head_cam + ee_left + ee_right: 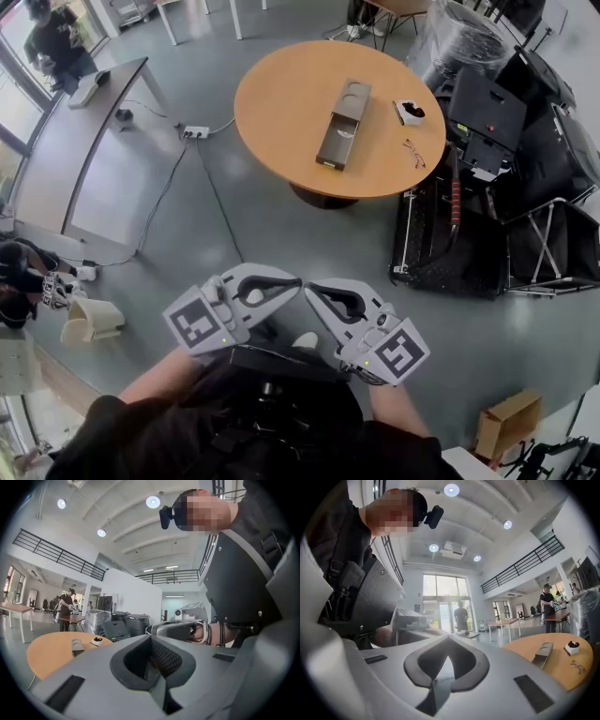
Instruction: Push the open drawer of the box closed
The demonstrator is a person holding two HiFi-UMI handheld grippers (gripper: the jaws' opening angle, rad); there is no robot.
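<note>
While the person stands well back from the round wooden table [281,103], both tools are held close to the body, far short of the table's edge. The left gripper [291,278] has its jaws pressed together at the tips with nothing caught in the hollow between them, which the left gripper view [151,638] confirms. The right gripper [315,292] is likewise closed and empty, as the right gripper view [449,637] shows, and its tips sit just beside those of the left one. The box [352,98] lies near the middle of the table, long and grey, with its drawer [336,148] pulled out toward the table edge nearest the person. To the right of the box on the same table sit a small white holder [409,112] and a pair of glasses [413,152], the glasses close to the table's rim. Neither tool touches the box or the table.
</note>
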